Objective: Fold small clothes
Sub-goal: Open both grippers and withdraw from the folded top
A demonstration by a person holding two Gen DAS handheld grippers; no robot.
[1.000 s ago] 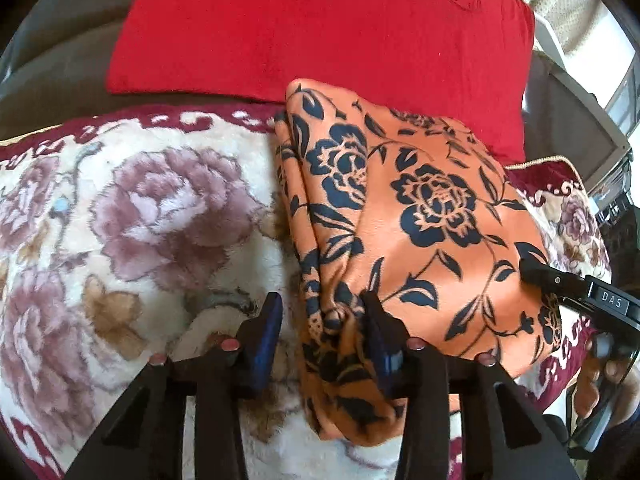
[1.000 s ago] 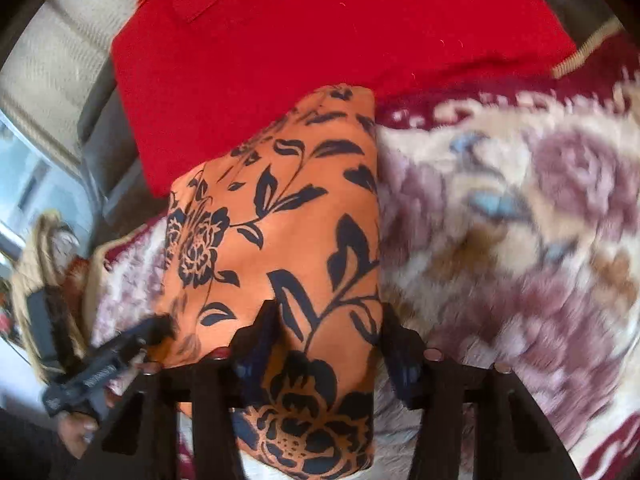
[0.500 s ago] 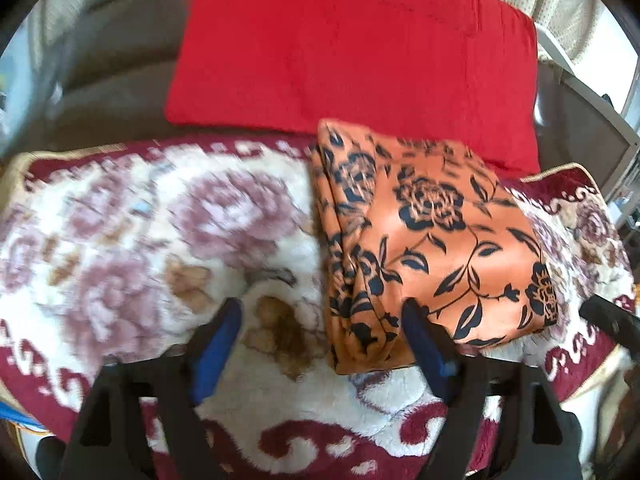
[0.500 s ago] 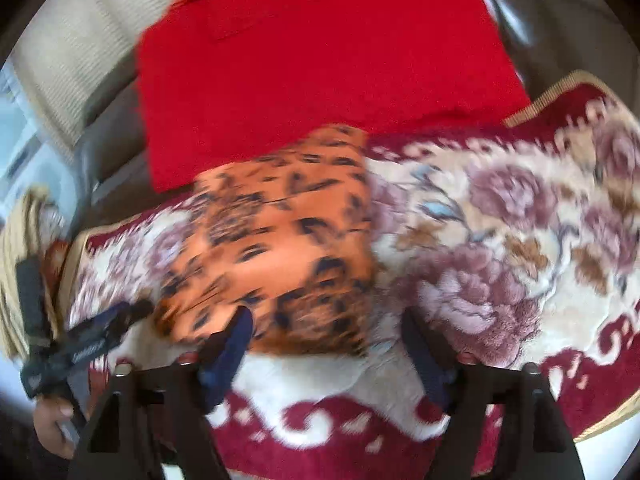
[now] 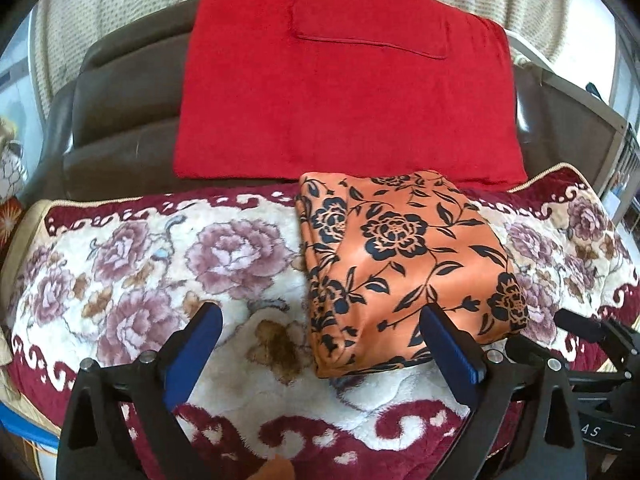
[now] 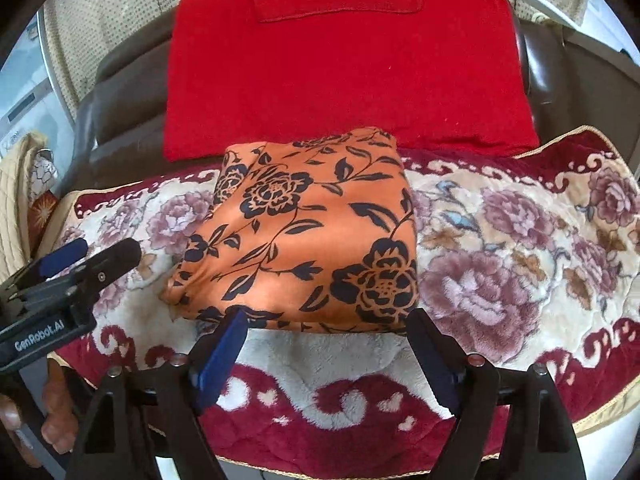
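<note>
The orange flowered garment (image 5: 404, 264) lies folded into a compact rectangle on the plush flowered blanket (image 5: 160, 264), toward the blanket's back edge, with its far end touching or just under the lower edge of the red cushion (image 5: 348, 92) that leans against the dark seat back (image 5: 120, 120). Its layered side edge faces the blanket's open middle, and the top surface looks smooth, so the fold seems finished.

The left gripper (image 5: 320, 340) hangs above the blanket's front edge with its blue-padded fingers spread wide, holding nothing. Its right finger overlaps the garment's near corner in the left view, though contact cannot be told.

The right gripper (image 6: 328, 340) is likewise spread wide and empty, poised just in front of the garment's near edge, its fingers framing that edge rather than pinching it.

Both tools sitting clear of the cloth suggests the person has let go so the bundle can settle, probably ready for another piece.
</note>
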